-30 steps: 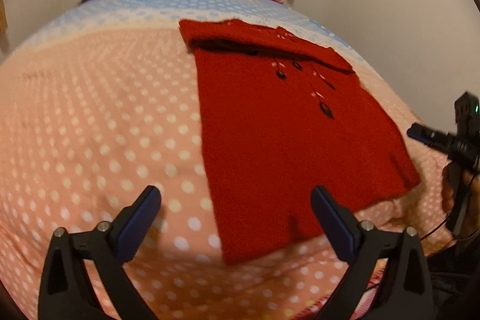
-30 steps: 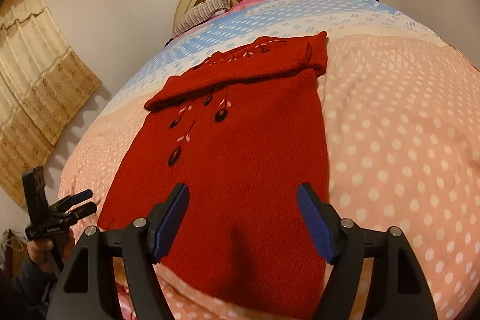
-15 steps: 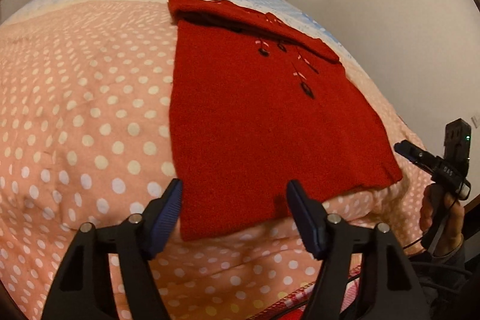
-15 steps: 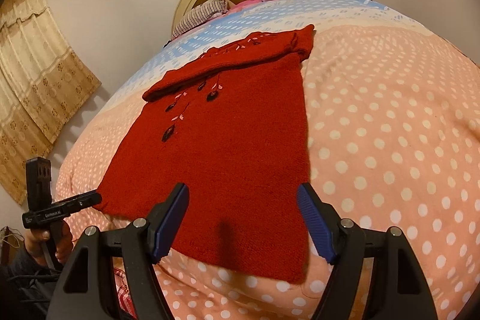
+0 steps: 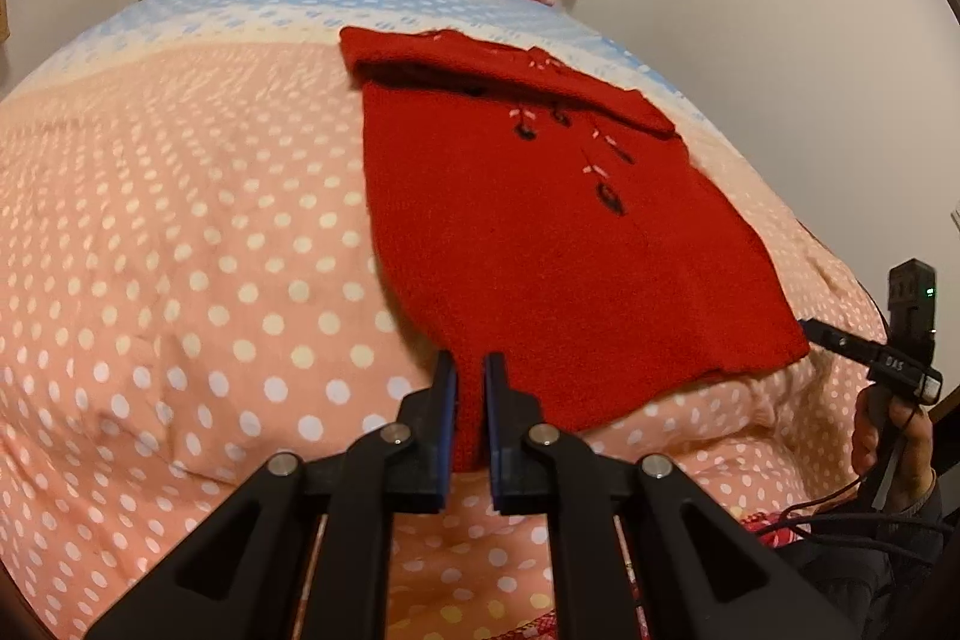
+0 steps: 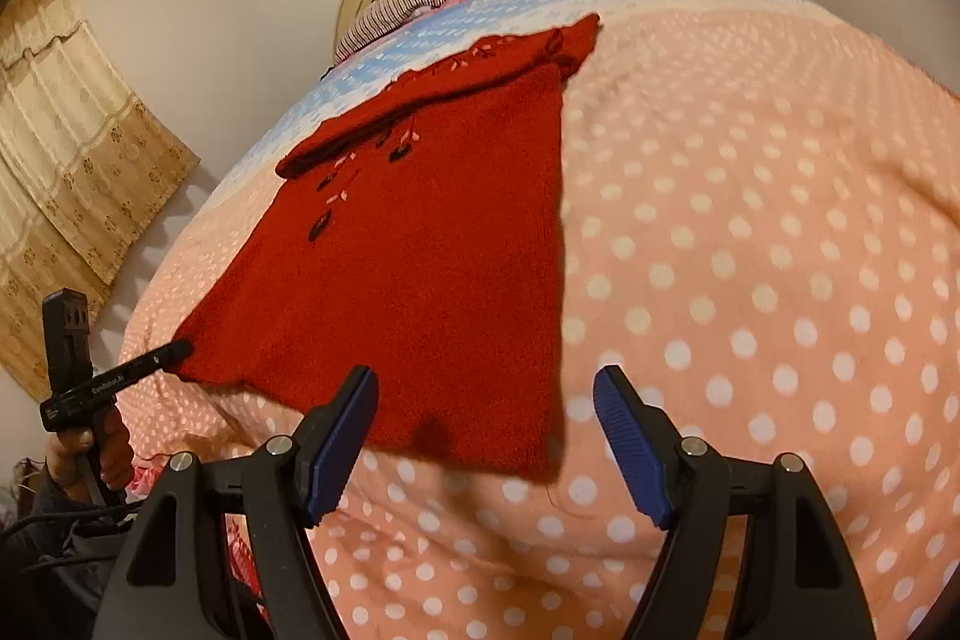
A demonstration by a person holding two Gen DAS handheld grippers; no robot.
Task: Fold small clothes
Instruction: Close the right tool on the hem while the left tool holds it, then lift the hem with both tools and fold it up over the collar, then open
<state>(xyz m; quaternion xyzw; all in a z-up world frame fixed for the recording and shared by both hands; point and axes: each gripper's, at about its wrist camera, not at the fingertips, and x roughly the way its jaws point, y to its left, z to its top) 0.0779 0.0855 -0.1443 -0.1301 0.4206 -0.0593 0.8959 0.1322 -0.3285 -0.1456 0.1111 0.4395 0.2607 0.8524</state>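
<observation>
Left gripper (image 5: 470,403), bottom centre, pinches the red sweater (image 5: 540,244) hem. Right gripper (image 6: 486,436), wide open, holds nothing; it should clamp the opposite corner squarely.

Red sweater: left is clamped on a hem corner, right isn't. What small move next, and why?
Probably close the right gripper on the hem corner between its open fingers. The left gripper already pinches the red sweater at the other corner, so both corners could then lift together for the fold.
</observation>
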